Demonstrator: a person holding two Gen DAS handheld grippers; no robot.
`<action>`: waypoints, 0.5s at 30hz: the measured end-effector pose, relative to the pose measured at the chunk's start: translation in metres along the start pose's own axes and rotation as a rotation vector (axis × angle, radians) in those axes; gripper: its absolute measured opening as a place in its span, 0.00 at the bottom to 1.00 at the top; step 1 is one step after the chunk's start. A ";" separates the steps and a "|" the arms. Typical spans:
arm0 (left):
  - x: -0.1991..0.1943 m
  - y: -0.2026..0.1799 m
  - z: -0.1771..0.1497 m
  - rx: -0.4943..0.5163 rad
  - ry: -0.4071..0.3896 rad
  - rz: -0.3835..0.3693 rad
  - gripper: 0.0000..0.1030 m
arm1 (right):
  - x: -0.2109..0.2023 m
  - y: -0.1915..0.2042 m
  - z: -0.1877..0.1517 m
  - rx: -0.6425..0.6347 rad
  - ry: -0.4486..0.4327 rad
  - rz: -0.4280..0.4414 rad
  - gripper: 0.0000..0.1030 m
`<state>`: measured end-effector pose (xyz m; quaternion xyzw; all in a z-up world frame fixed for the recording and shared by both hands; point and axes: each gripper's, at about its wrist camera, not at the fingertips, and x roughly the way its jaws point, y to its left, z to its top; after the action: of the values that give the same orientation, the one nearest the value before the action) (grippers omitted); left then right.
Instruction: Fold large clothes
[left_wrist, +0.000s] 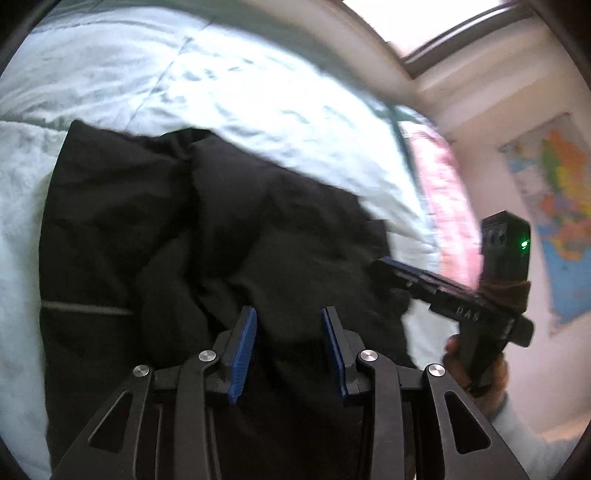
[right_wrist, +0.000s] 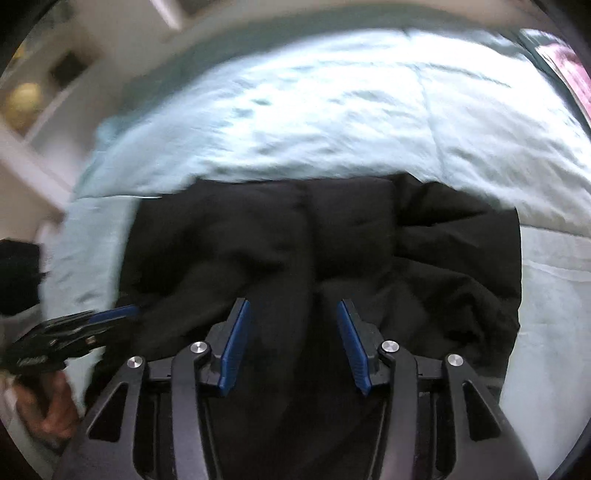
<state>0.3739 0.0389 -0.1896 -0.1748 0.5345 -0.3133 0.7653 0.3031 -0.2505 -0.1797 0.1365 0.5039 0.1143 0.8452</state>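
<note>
Black padded jacket (left_wrist: 207, 236) lies spread on the bed, partly folded into a rough block, directly below and ahead of both pairs of tongs. Its long axis runs away from the person, from the near edge under the cameras toward the far edge where a seam or parting divides two puffy panels. The left tongs (left_wrist: 290, 354) hang over the middle of the garment's near half; the right tongs (right_wrist: 293, 347) hang over the same mass a little further to the right side, seen from the left camera as a dark tool (left_wrist: 436, 291) at the jacket's right border. Judging by this, each hand seems about equally near, each closest to its own side edge, so the next fold would likely need both to reach down again to the near hem or the sides.

Both tongs stand apart with nothing between the blue pads (left_wrist: 243, 354), clear of the cloth. The fabric looks matte, soft and quilted, crumpled in deep folds, with a thin grey strip (left_wrist: 85, 308) near its left edge. Under it lies a pale mint bedspread (left_wrist: 258, 92), lightly wrinkled, with a pink cover (left_wrist: 439, 192) at the far side. A coloured map (left_wrist: 561, 206) hangs on the wall beyond
</note>
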 end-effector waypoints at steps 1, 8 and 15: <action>-0.002 -0.004 -0.006 0.010 0.007 -0.014 0.37 | -0.010 0.011 -0.009 -0.025 -0.010 0.022 0.52; 0.065 0.033 -0.040 -0.071 0.140 0.148 0.36 | 0.055 0.036 -0.069 -0.133 0.171 -0.124 0.58; 0.033 0.013 -0.045 -0.029 0.131 0.094 0.37 | 0.044 0.026 -0.071 -0.047 0.145 -0.086 0.62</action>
<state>0.3432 0.0292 -0.2373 -0.1395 0.5957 -0.2801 0.7398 0.2599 -0.2038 -0.2391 0.0864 0.5662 0.0994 0.8137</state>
